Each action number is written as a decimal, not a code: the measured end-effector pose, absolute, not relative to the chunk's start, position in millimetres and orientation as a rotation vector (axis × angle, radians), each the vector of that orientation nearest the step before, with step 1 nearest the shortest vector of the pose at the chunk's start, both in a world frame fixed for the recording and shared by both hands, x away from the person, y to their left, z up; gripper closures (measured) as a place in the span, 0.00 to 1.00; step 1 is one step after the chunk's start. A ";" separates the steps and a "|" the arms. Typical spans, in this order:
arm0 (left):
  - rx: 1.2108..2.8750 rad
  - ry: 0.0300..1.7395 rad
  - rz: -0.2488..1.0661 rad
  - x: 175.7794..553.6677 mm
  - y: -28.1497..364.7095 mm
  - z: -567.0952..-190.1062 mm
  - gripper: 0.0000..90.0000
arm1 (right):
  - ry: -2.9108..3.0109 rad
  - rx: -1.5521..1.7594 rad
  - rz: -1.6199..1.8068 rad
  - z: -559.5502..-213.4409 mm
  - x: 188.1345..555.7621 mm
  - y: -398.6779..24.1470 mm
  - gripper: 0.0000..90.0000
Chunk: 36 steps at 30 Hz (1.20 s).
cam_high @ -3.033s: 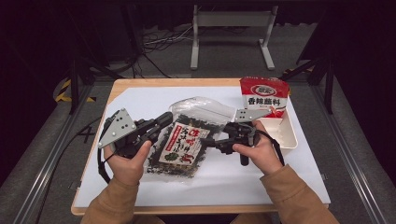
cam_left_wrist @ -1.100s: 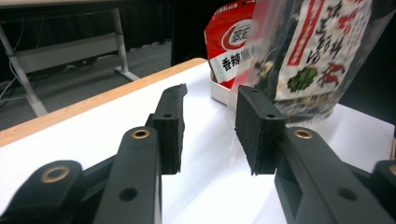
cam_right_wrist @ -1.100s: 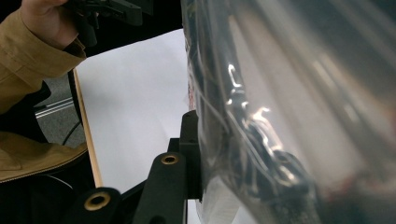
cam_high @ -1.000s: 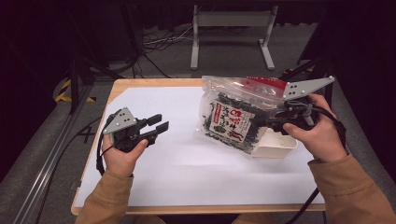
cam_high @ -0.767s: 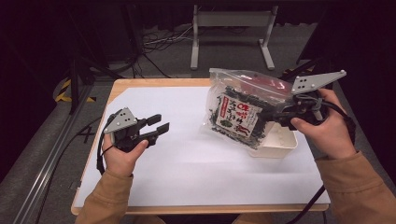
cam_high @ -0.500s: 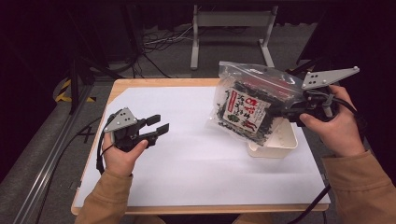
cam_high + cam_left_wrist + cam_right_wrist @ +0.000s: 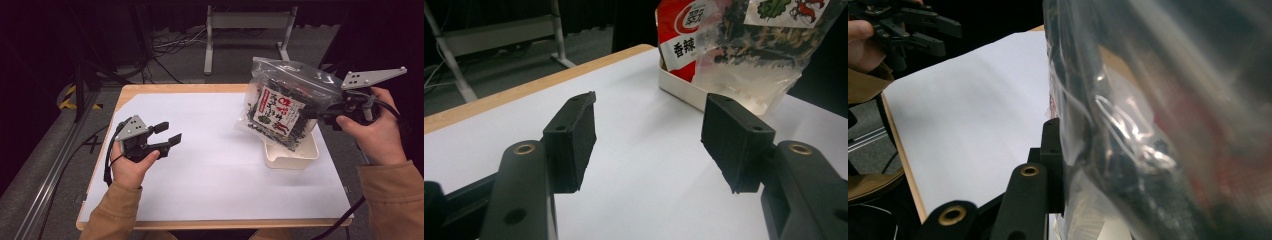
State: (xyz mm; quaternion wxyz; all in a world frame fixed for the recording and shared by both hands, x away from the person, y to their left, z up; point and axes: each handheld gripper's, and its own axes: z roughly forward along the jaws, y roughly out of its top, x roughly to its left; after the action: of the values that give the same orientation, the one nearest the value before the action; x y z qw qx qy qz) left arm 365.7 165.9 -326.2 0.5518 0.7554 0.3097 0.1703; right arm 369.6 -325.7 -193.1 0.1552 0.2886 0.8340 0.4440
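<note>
High view: right hand-held gripper point(image 7: 320, 114) grips the clear snack bag point(image 7: 282, 107), held up over the white tray point(image 7: 292, 152) at the table's right. Left hand-held gripper point(image 7: 167, 136) hovers well apart, its jaws just opening wider with nothing between them.

1. The high view looks forward and down from above the person's side onto the whole table point(image 7: 220, 200).
2. The left gripper view sits low and close over the white sheet point(image 7: 644, 150), facing the white tray point(image 7: 679, 87) and snack bag point(image 7: 754, 55).
3. The right gripper view presses against that snack bag point(image 7: 1158, 125), looking back across the sheet point(image 7: 973, 110).
</note>
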 end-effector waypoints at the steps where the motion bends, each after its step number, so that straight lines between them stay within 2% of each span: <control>1: 1.789 0.733 0.409 365.7 166.2 -326.3 0.42 | 2.384 0.834 1.269 -193.0 369.8 -327.6 0.85; 14: 1.800 0.750 0.433 367.3 170.6 -330.3 0.36 | 2.340 0.918 1.198 -200.0 374.6 -348.2 0.85; 36: 1.785 0.769 0.442 369.8 175.4 -334.3 0.31 | 2.341 1.029 1.039 -224.2 388.4 -354.0 0.85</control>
State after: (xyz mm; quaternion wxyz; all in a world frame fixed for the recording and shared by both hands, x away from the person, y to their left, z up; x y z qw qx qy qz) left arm 369.8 175.4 -334.3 0.5431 0.7520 0.3238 0.1862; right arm 388.4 -354.0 -224.2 0.1897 0.3660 0.8327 0.3697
